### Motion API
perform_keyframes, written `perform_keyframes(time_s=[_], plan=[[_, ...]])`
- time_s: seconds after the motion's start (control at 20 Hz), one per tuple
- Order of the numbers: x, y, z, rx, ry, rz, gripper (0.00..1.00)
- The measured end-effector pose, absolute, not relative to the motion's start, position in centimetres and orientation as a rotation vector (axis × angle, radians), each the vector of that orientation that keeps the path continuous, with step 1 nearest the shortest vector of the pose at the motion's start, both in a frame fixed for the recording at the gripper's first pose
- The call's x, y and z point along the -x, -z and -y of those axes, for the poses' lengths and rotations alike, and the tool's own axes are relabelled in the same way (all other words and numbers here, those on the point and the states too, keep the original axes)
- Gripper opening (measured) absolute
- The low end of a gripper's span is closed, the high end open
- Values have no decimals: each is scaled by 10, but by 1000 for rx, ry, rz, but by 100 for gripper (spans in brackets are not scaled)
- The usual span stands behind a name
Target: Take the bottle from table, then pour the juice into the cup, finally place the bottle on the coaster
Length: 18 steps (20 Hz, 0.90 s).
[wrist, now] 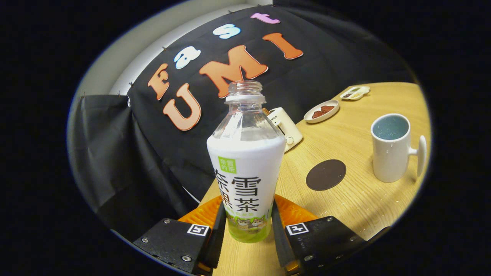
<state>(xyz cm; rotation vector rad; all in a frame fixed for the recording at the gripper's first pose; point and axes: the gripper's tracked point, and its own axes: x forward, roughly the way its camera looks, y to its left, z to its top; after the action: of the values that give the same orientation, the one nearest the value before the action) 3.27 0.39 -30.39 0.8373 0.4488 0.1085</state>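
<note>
Gripper view: gripper (247, 230) pinching uncapped bottle (245, 168), nearly empty; white cup (391, 153) beyond.

A round, light wooden table (356, 199) stands against black cloth (126, 161) draped as the booth's wall. Above the cloth runs a pale grey wall (126, 50). Soft light glints on the tabletop's grain.

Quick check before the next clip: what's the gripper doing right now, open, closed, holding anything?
Gripper: closed on the bottle, one finger pressing each side of its lower body; the bottle is uncapped and upright.
</note>
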Motion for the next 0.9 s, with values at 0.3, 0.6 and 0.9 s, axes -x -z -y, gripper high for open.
perform_keyframes(time_s=[0.3, 0.6, 0.9], plan=[[-44, 305, 21, -1169, -46, -422, 58], [-53, 304, 41, -1426, 5, -366, 58], [-64, 295, 47, -1580, 16, -336, 58]])
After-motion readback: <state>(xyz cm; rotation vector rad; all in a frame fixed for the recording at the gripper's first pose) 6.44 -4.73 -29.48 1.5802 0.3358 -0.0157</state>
